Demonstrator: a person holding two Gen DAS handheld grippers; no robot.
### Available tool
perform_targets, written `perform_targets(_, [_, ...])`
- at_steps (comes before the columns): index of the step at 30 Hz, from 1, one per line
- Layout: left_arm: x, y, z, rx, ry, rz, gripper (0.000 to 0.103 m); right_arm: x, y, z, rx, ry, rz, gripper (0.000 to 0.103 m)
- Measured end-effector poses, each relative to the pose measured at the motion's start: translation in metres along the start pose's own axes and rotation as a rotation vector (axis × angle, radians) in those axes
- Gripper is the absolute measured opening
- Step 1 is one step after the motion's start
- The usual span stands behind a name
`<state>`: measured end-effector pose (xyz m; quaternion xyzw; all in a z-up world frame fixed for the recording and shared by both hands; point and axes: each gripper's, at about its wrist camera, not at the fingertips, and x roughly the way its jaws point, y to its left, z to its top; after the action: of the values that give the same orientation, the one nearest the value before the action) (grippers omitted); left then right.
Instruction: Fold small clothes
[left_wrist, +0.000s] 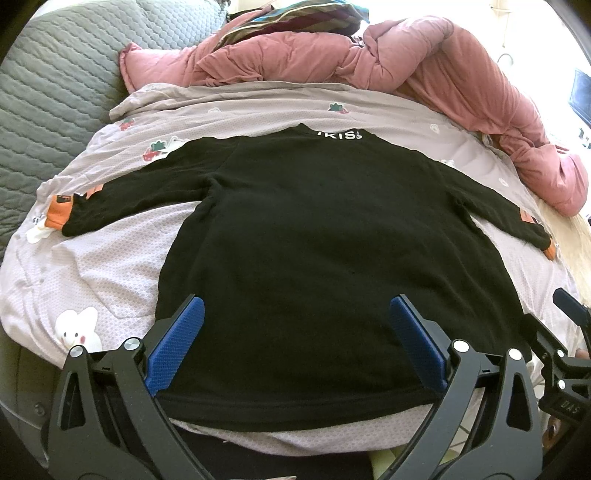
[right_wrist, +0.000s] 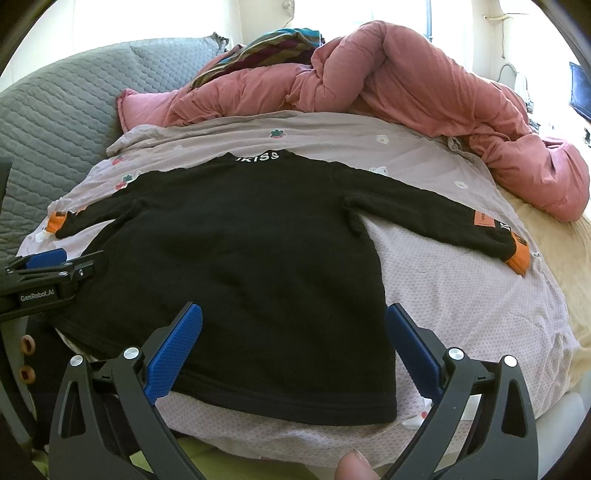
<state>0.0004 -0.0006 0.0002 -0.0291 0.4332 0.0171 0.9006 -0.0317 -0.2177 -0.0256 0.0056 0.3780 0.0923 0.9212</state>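
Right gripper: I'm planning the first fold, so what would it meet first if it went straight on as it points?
Most likely the black sweater: the open right gripper points over its hem toward the body. Height above the cloth is unclear.

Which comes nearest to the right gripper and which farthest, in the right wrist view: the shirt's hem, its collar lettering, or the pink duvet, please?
From the right gripper:
1. Hem of the black shirt, right below the open jaws.
2. Collar lettering, at the shirt's far end, centre.
3. Pink duvet, bunched at the back, beyond the shirt.
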Motion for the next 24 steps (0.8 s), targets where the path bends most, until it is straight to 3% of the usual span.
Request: perform_targets(24, [-0.0039,0.0080,-0.0025,0.002,0.001,0.002,0.094,0.0035,0.0015,-0.0008,0.002,0.002,-0.002,0.099])
